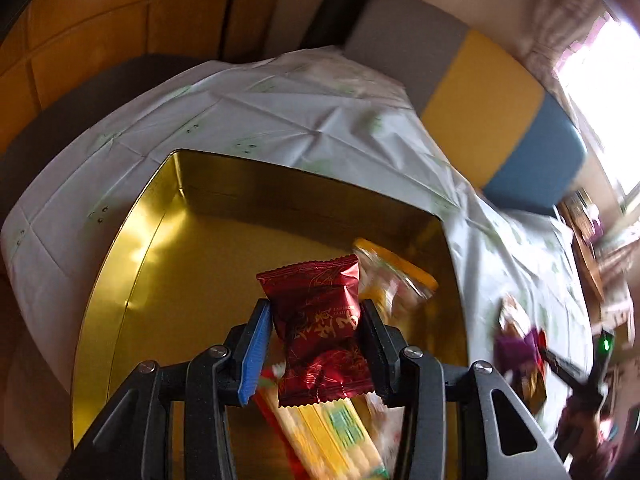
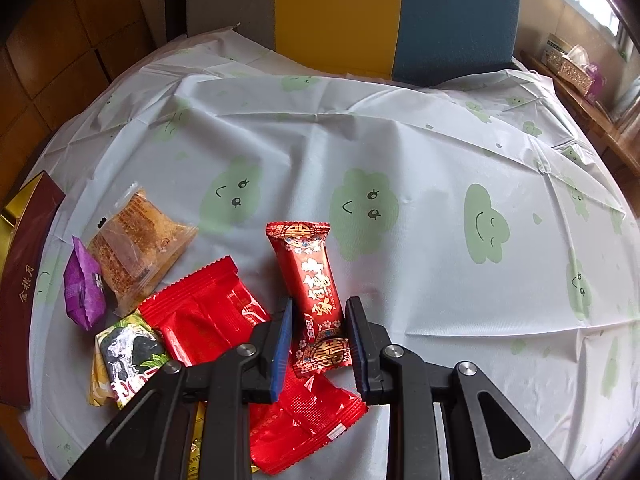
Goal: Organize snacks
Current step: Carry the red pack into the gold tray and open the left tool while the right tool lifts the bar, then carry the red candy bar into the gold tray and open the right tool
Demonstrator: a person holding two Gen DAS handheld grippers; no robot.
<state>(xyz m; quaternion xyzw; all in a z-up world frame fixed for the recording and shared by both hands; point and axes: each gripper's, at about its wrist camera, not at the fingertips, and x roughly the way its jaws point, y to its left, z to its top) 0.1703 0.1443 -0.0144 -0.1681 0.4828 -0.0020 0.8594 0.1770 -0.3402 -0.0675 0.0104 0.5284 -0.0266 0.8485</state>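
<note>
Maroon snack packet (image 1: 320, 332) was pinched in the left gripper (image 1: 316, 344), hanging right over the gold tin (image 1: 132, 264). Right gripper (image 2: 318, 336) straddled the red candy bar (image 2: 312, 292) lying on the desk (image 2: 440, 240), its long axis running along the part-open fingers (image 2: 282, 344), so I couldn't tell if they'd gripped it.

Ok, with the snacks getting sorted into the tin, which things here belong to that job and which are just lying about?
Part of the job:
- gold tin
- dark red packet in the left gripper
- red patterned candy bar between the right gripper fingers
- purple packet
- clear-wrapped pastry
- bright red wrapper

Just lying about:
- tissue box
- striped chair
</note>
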